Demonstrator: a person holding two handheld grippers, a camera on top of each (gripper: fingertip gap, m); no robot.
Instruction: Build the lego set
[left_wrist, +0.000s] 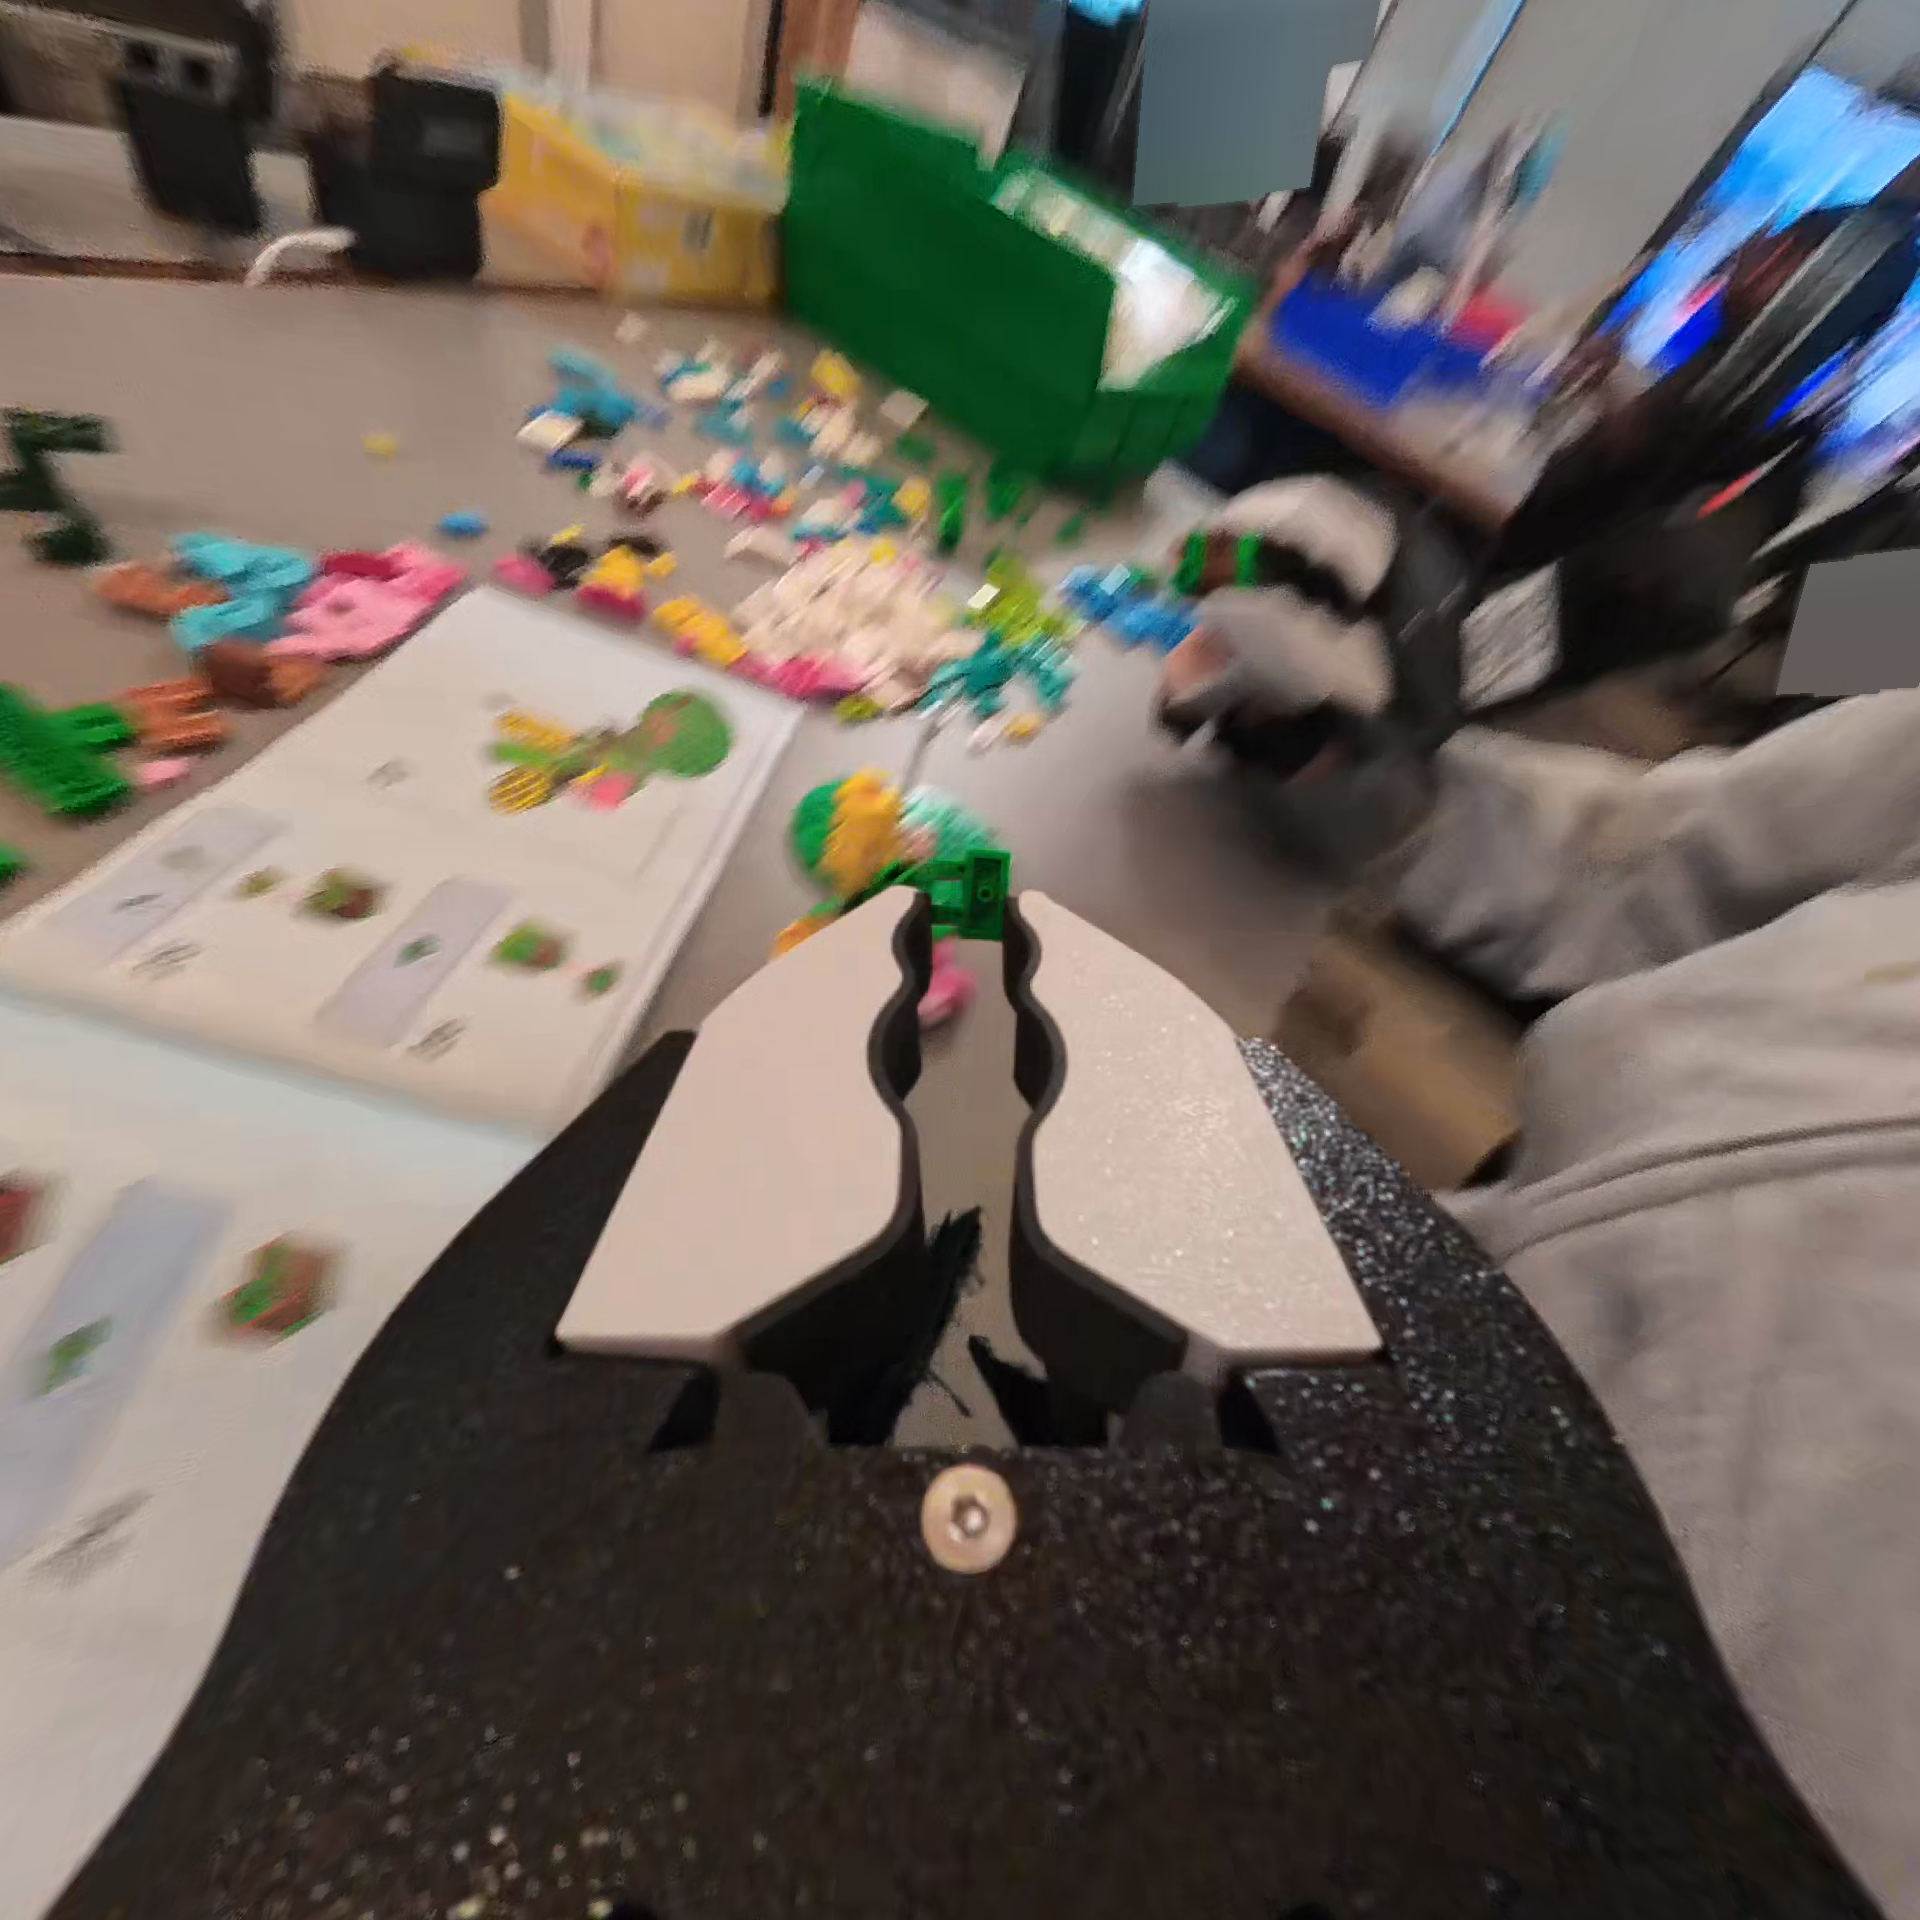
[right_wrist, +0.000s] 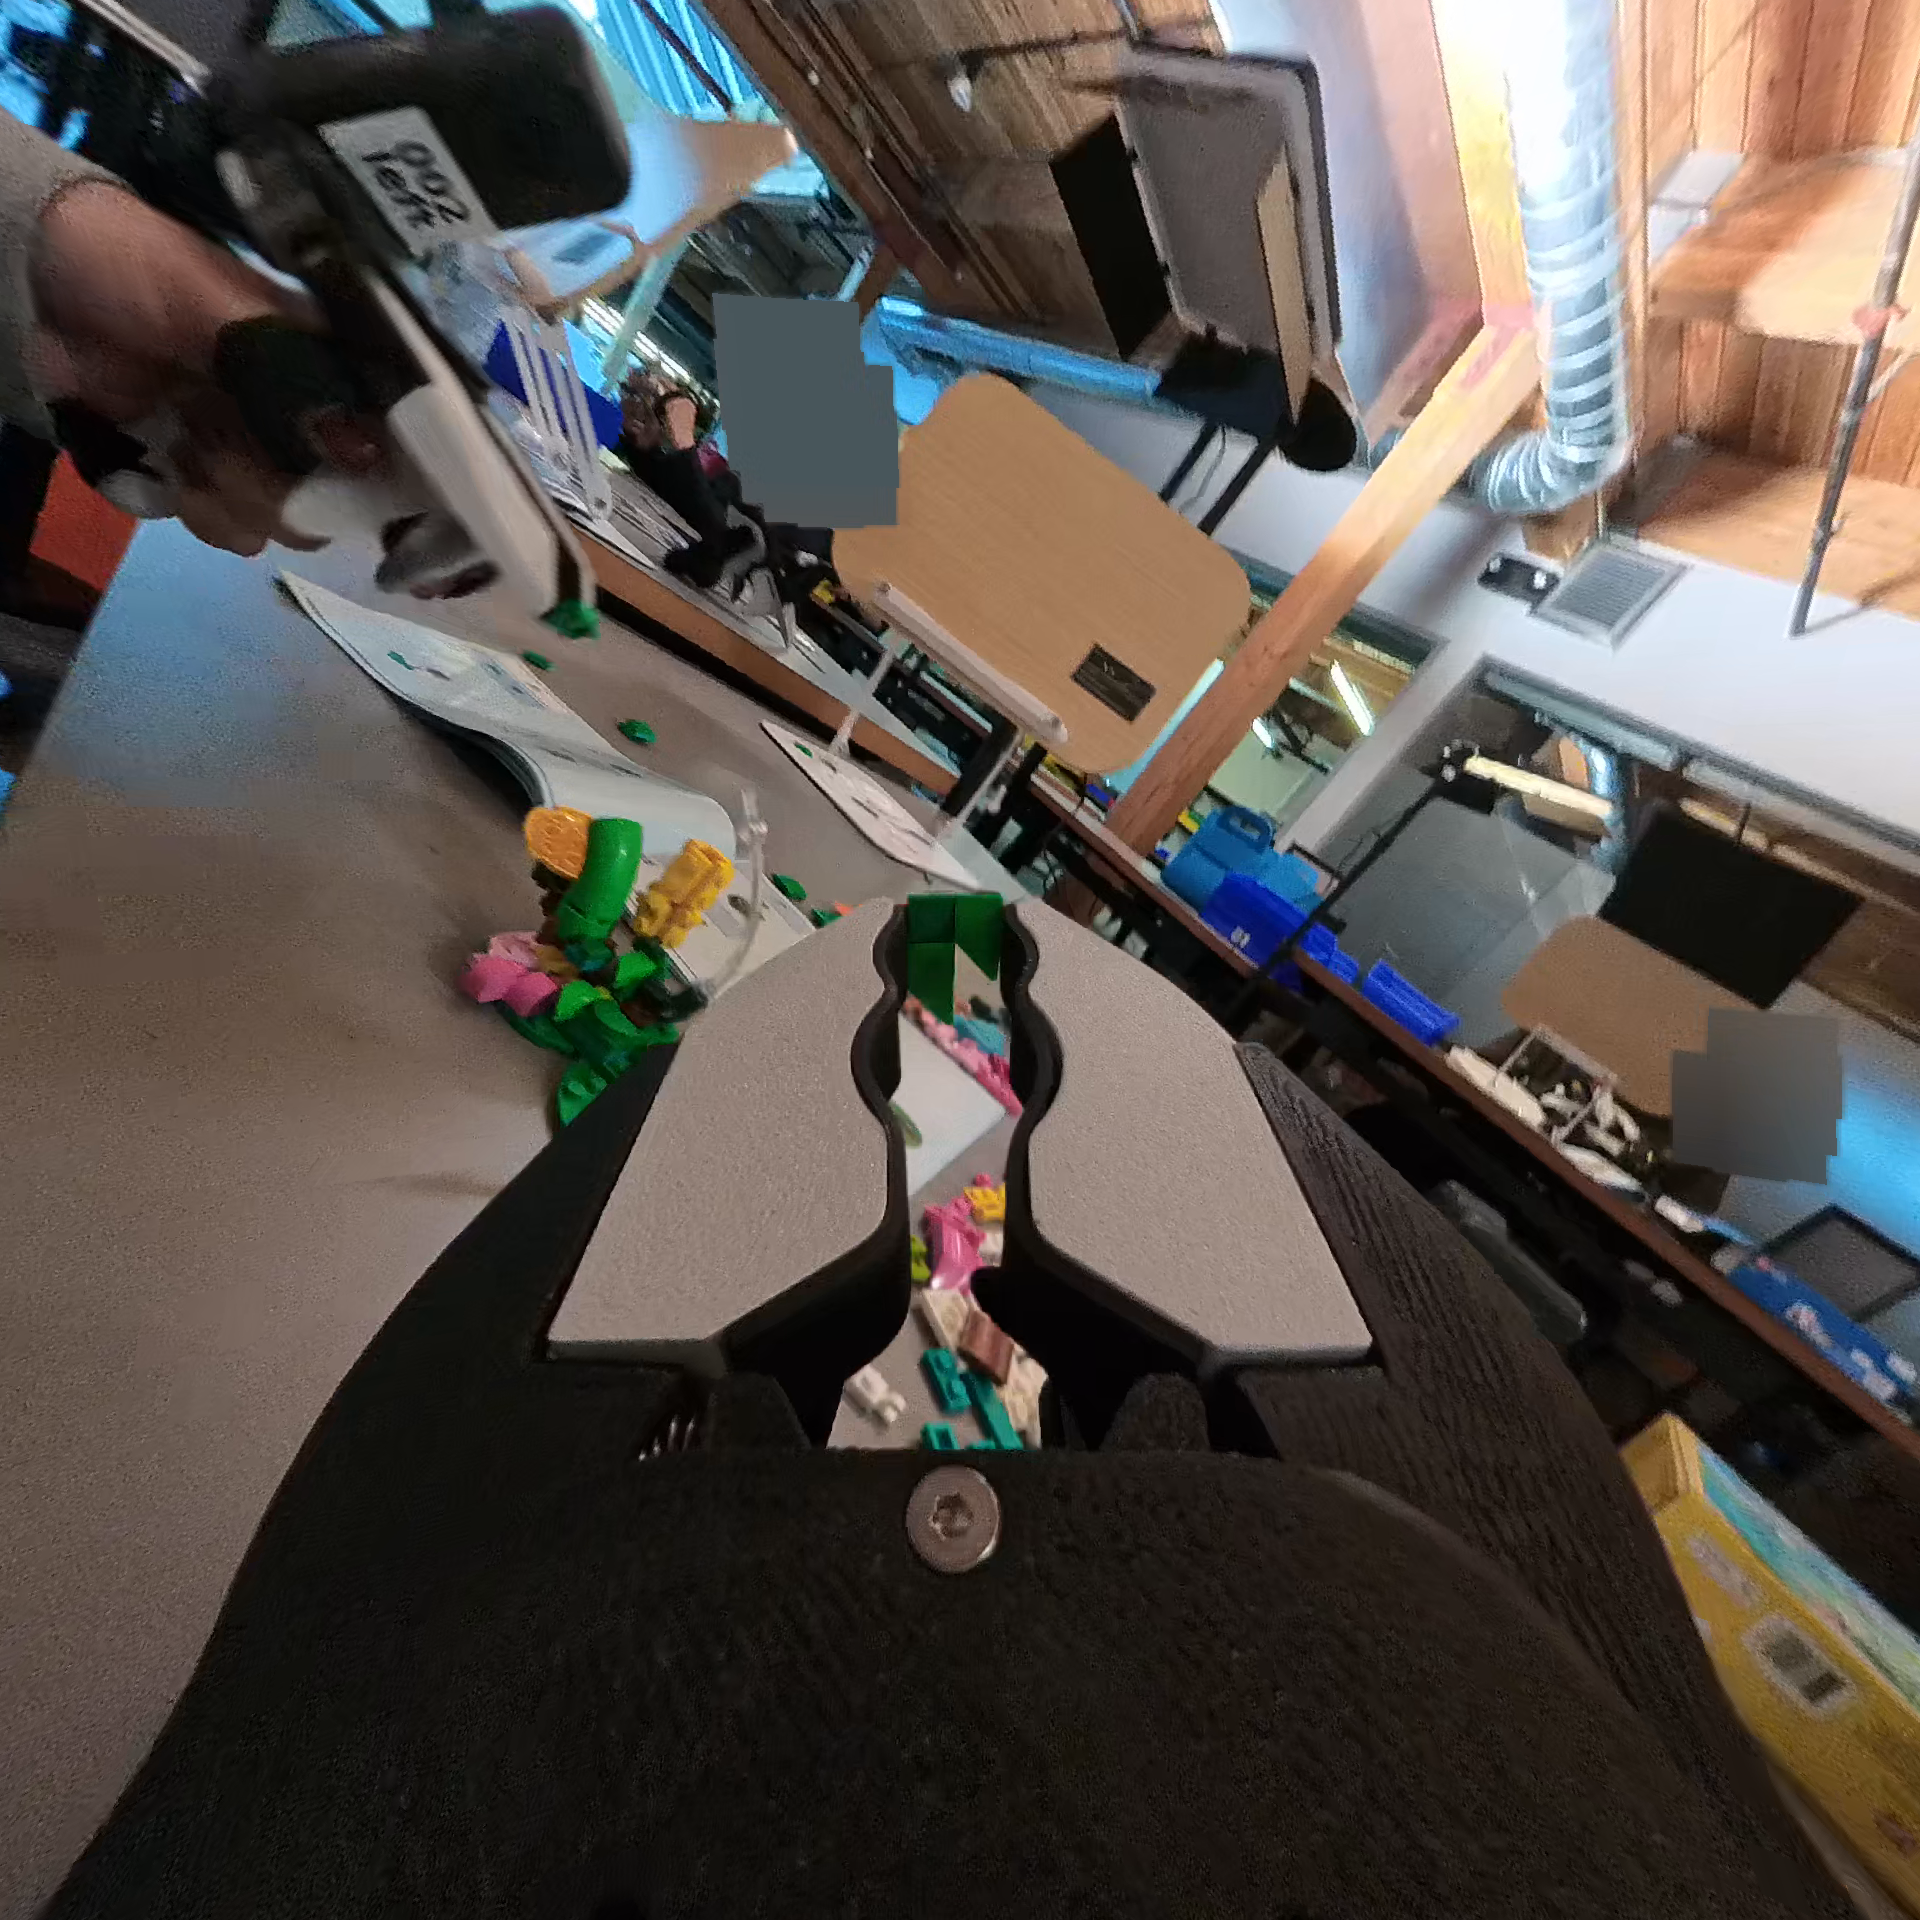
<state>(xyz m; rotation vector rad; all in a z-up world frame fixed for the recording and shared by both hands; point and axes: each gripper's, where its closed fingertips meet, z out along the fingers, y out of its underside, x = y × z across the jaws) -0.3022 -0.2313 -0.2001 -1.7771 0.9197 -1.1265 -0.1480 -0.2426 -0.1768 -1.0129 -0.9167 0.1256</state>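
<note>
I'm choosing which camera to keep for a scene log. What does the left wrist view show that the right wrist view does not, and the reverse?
Only the left wrist view: the green bin, the wide scatter of loose bricks, and the left gripper shut on a small green bracket piece.

Only the right wrist view: the wooden chair back, blue bins, and the right gripper shut on dark green slope bricks.

Both: the grey table, the open instruction booklet, and the green and yellow flower build.
</note>
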